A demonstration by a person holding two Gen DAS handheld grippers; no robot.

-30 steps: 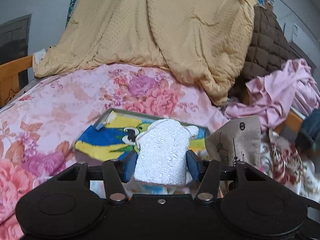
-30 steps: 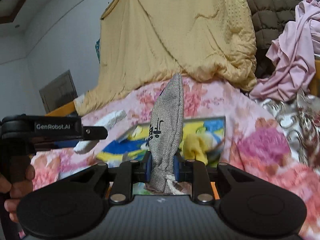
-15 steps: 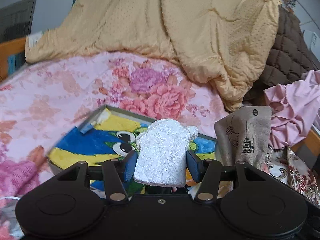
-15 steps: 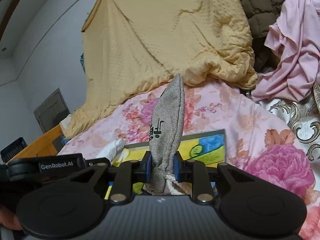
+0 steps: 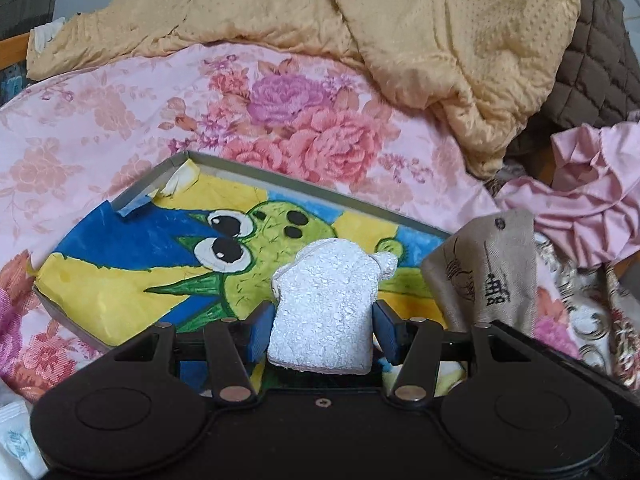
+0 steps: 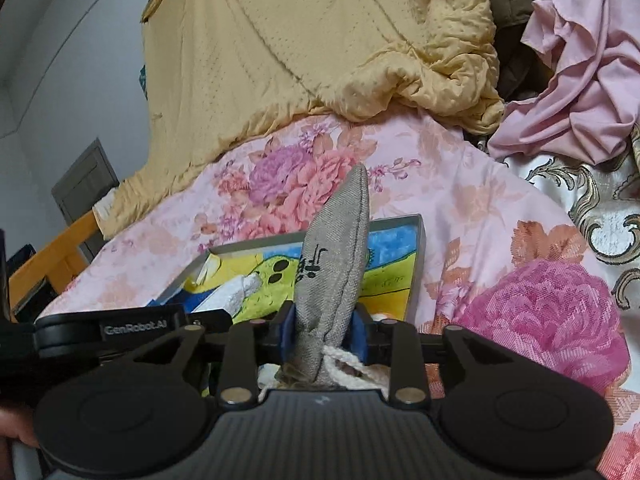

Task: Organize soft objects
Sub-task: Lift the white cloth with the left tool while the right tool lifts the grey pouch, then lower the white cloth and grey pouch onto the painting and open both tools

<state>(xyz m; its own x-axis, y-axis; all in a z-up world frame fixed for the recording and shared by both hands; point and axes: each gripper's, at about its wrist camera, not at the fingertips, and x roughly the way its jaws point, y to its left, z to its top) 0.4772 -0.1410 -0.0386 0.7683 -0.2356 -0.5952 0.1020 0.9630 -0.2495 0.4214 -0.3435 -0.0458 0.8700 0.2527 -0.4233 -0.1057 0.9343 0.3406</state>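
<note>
**Both grippers loaded over the painted tray on the bed**

Through the left wrist camera I saw my left gripper pinching a white, crumbly-textured foam piece, its blue fingers pressed against both sides of it. The piece stood upright and hung over a shallow grey tray whose inside carried a painting of a green cartoon creature on blue and yellow. The tray lay on the pink floral bedspread. Just to the right of my gripper, a beige cloth pouch with dark printed marks showed, held up by the other gripper.

In the right wrist view, my right gripper had that grey-beige pouch between its fingers, pointed end up, with a white cord knotted at its base. Those fingers were spreading at that moment, with the pouch between them; I could not tell for certain whether the pads still pressed the cloth, though they looked to be touching it. The pouch hung above the near edge of the same tray, and the foam piece appeared to the left, above the tray.

Behind the tray, a yellow quilt was heaped against the wall, a brown quilted blanket lay beside it, and a crumpled pink garment sat at the right.
</note>
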